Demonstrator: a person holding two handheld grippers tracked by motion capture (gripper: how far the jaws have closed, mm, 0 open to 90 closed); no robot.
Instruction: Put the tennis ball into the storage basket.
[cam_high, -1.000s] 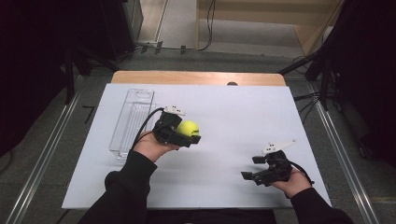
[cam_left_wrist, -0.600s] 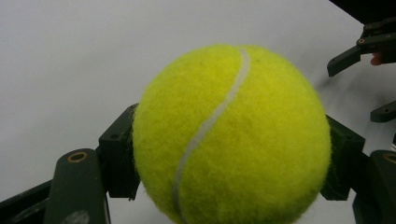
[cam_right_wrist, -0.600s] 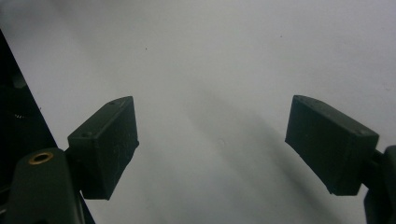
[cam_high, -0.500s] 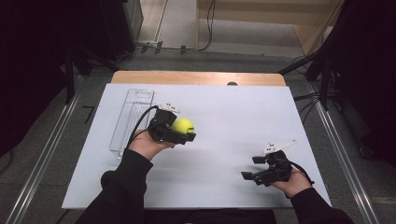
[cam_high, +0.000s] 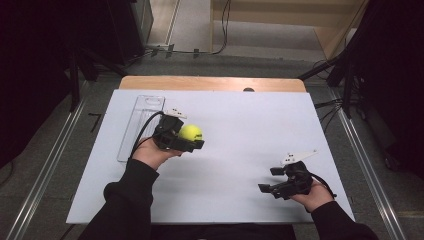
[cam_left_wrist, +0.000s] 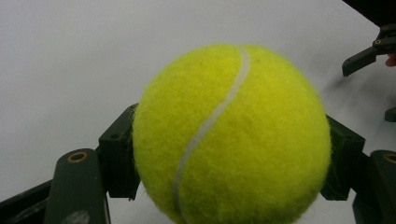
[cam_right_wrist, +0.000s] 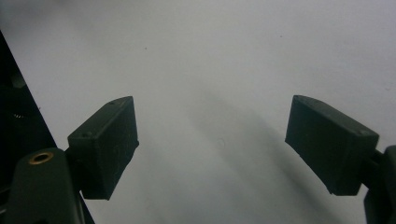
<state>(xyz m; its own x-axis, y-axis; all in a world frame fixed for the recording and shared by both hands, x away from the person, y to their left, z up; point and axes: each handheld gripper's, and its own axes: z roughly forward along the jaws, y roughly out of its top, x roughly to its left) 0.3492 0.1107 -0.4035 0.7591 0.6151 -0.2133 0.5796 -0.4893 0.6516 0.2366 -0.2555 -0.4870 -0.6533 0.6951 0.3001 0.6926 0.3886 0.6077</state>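
A fuzzy yellow-green tennis ball with a white seam (cam_high: 191, 132) is clamped between the two black jaws of the left gripper (cam_high: 186, 141); in the left gripper view the ball (cam_left_wrist: 232, 135) is seen pressed by a pad on either side, so the jaws are closed as far as the ball allows. The ball is carried above the left half of the pale grey-white table top (cam_high: 250, 125), just to the right of a clear, long, narrow plastic tray (cam_high: 142, 125) that lies along the left edge of the board. The tray looks to have nothing in it, though its far end is partly hidden by the gripper's cable.

The right gripper (cam_high: 274, 180) is held low over the near right part of the table, well apart from the ball. Its jaws are spread wide, and in the right gripper view nothing but bare table is seen between its pads (cam_right_wrist: 105, 144).

The step in hand is judged to be the carrying of the gripped ball, probably toward the tray. For the next move, the ball would have to be brought leftward over the tray's opening, lowered between its long walls, and only then released, since a round ball let go too high is likely to bounce or roll out.
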